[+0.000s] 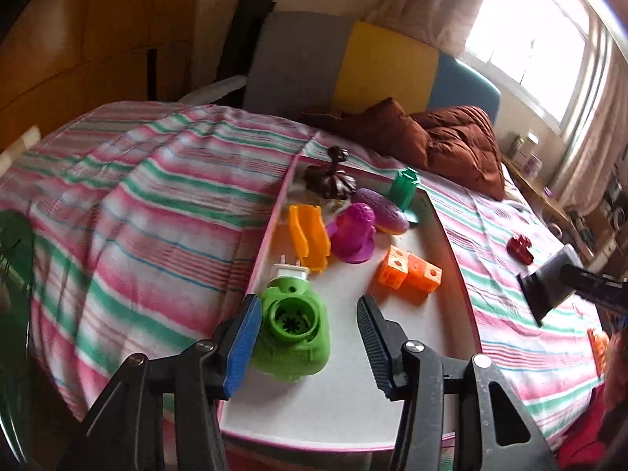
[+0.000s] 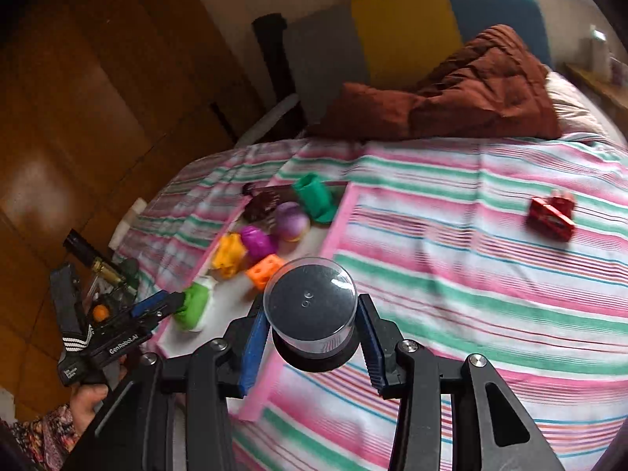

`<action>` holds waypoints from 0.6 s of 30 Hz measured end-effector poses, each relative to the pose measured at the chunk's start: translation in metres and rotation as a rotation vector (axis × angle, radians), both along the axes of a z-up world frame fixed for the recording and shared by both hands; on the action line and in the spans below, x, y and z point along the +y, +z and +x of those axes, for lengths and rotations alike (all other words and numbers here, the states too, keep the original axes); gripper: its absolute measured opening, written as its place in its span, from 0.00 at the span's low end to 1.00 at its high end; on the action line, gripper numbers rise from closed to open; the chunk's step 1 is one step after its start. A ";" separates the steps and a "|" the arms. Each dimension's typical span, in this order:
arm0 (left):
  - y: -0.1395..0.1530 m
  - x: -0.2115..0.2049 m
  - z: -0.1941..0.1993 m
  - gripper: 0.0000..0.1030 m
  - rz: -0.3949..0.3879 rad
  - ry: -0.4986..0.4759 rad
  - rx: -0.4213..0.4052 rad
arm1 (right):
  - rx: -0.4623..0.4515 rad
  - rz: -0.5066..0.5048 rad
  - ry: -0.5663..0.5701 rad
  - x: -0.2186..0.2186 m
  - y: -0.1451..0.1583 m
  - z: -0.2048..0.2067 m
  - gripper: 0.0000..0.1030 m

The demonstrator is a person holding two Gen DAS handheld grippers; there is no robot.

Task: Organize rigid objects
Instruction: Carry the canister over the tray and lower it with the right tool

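Observation:
A white tray with a pink rim point(image 1: 345, 404) lies on the striped bed. It holds a green plastic part point(image 1: 292, 333), an orange block point(image 1: 410, 274), an orange clip point(image 1: 310, 241), a magenta piece point(image 1: 353, 231), a purple oval point(image 1: 382, 208), a green cylinder point(image 1: 404, 188) and a dark brown piece point(image 1: 329, 180). My left gripper point(image 1: 310, 327) is open around the green part, left pad touching it. My right gripper point(image 2: 312, 325) is shut on a black round jar with a clear lid point(image 2: 312, 306), held above the tray's right rim point(image 2: 337, 227). A red piece point(image 2: 551, 216) lies on the bedspread.
A brown quilt point(image 2: 471, 94) is bunched at the head of the bed, before grey, yellow and blue cushions point(image 2: 404, 27). A wooden wardrobe point(image 2: 98, 98) stands to the left. A window and a cluttered shelf point(image 1: 530, 153) are at the right.

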State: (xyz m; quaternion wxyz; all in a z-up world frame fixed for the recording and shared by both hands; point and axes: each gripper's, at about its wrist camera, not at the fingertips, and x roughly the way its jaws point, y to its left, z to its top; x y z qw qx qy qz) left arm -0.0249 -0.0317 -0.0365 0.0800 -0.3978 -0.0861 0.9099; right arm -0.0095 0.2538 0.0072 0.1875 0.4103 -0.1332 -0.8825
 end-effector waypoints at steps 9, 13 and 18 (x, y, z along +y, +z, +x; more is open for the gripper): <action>0.004 -0.011 0.009 0.50 0.031 0.065 -0.019 | -0.028 0.000 0.102 -0.076 -0.012 -0.022 0.43; 0.006 -0.012 0.012 0.50 0.046 0.072 -0.011 | -0.051 0.010 0.106 -0.092 -0.020 -0.027 0.43; 0.008 -0.017 0.015 0.50 0.049 0.131 -0.012 | -0.062 0.061 0.129 -0.113 -0.028 -0.035 0.43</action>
